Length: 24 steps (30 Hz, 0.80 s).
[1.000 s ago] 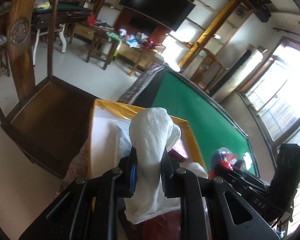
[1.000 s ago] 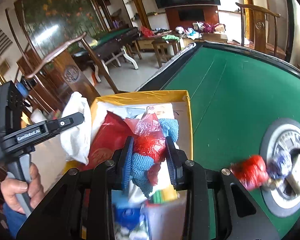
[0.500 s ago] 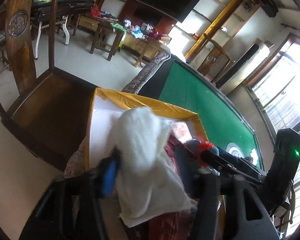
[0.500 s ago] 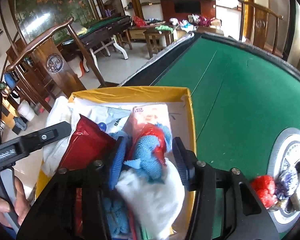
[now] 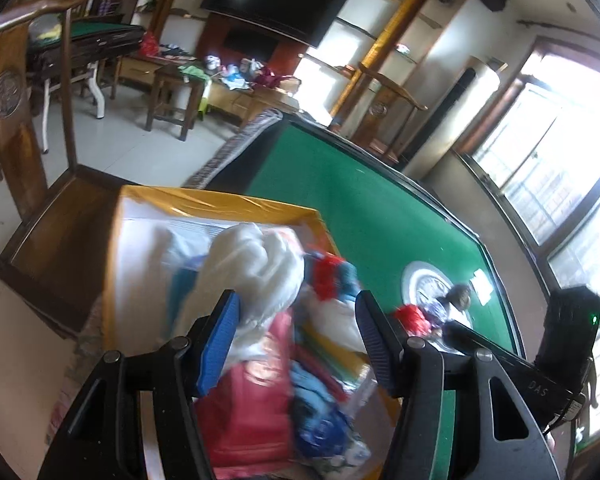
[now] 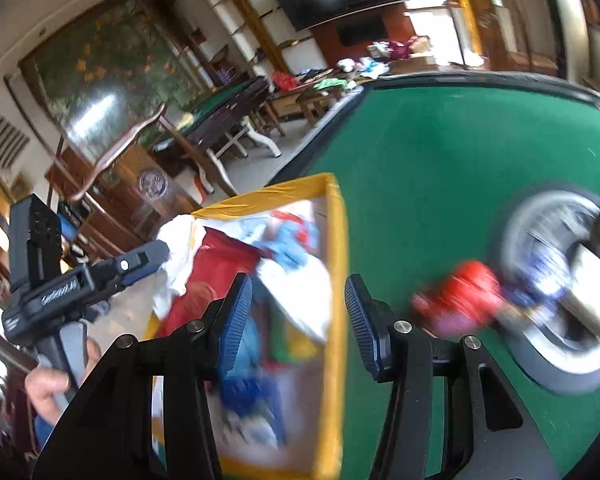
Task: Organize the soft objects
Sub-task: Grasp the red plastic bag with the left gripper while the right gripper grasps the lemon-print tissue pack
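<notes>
Soft objects fill a yellow-rimmed box (image 5: 220, 202) that sits at the corner of the green tabletop (image 5: 364, 216), one side of it out past the tabletop's dark raised edge toward a wooden chair (image 5: 60, 216). Inside lie a white towel (image 5: 252, 264), a red bag (image 5: 256, 408), a red-and-blue knitted piece (image 5: 332, 276) and blue cloth, heaped up to the rim or above it.

The left claw (image 5: 296, 344) hangs over the middle of the box, released: its blue pads stand well apart, and the white towel lies below and just beside the left pad; whether they touch cannot be told through the blur. The right claw (image 6: 296, 320) is also released and empty, and straddles the box's right-hand wall (image 6: 336, 280), one pad over the contents and the other over bare felt.

To the right of the box the green felt is open up to a round white-rimmed dish (image 6: 556, 292) set in the tabletop. A red soft item (image 6: 460, 292) lies just beside the dish on the felt, with blurred purple and brown things in and at the dish. Between box wall and red item the felt is bare. Beyond the far edge of the tabletop are floor tiles, low wooden stools and a television on the wall. A hand (image 6: 56, 380) grips the left tool's handle at the lower left of the right wrist view.
</notes>
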Motion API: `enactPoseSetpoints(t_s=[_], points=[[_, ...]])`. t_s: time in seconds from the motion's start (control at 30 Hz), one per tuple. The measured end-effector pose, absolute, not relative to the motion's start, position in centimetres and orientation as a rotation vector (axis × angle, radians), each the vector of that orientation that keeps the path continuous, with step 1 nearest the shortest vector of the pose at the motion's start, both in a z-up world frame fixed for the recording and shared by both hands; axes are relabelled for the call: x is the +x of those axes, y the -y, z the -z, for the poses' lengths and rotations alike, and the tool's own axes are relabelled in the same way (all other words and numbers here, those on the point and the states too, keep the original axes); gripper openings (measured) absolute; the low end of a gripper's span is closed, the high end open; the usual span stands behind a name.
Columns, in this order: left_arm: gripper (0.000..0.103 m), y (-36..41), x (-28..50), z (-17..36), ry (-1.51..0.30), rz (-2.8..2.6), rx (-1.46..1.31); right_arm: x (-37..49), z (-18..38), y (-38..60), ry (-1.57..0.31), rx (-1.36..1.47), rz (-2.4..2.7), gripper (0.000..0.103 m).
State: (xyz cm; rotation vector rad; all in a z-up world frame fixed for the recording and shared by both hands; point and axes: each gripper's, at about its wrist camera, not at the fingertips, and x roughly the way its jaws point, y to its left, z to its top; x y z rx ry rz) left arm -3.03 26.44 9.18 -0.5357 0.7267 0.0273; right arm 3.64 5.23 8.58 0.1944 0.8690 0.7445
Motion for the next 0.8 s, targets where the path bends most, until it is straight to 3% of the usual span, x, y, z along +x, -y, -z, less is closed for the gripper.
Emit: enactPoseSetpoints(t_s=[0.37, 0.57, 0.8], points=[[0.063, -14.8, 1.6, -8.5, -0.836, 0.119, -0.414, 0.7, -4.8, 12.6, -0.838, 0.412, -0.538, 0.049], [0.063, -9.5, 4.8, -6.7, -0.899, 0.131, -0.381, 2.5, -3.6, 17.6, -0.881, 0.585, -0.451, 0.049], [0.064, -8.3, 10.6, -2.9, -1.036, 0.075, -0.413, 2.8, -2.3, 19.3, -0.926, 0.708, -0.415, 0.049]])
